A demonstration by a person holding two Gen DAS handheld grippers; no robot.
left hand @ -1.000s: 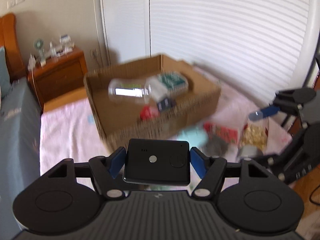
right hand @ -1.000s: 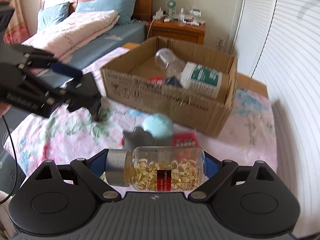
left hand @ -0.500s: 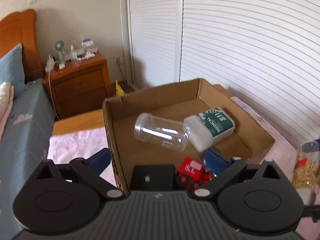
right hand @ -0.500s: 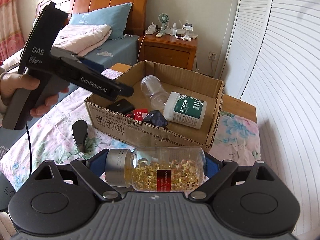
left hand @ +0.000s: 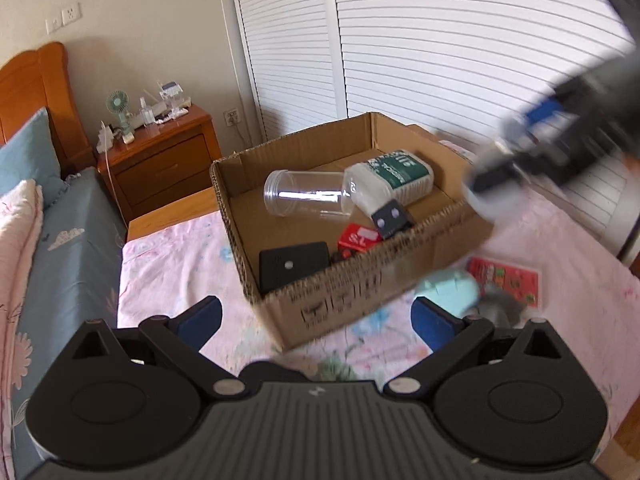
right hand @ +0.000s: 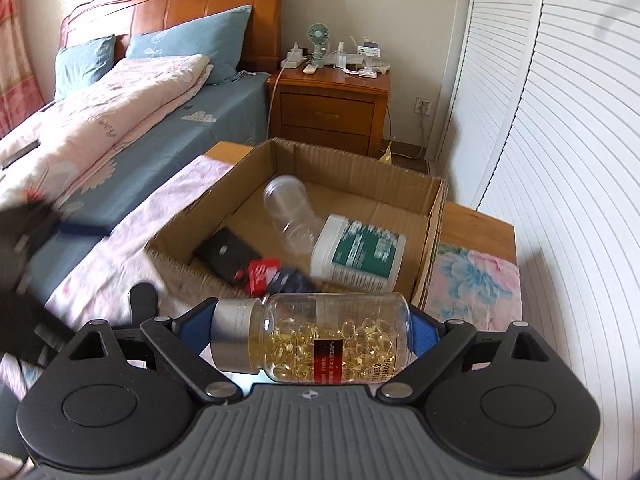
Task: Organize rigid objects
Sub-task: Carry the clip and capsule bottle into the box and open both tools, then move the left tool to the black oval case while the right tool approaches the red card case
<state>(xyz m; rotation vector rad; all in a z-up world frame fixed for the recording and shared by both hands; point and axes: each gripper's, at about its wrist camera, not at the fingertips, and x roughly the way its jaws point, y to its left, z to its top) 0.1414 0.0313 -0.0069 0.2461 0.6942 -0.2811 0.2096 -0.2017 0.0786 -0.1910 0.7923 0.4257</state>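
Cardboard box [left hand: 360, 300]: raw brown corrugated paper, matt, fluted edge showing. Capsule bottle [right hand: 320, 340]: clear glossy plastic, brushed silver cap that looks like metal. Empty jar [left hand: 306, 198]: clear smooth plastic. White bottle [right hand: 356, 254]: matt plastic, green paper label. Black device [left hand: 294, 266]: matt plastic. Right claw [right hand: 314, 330]: matt black plastic body, ribbed base, blue pads. Nightstand [right hand: 332, 108]: glossy varnished wood. Floral sheet [left hand: 176, 264]: soft cloth.

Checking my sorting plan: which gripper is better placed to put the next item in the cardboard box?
Right gripper: it grips the capsule bottle just short of the cardboard box. The left gripper is open and empty.
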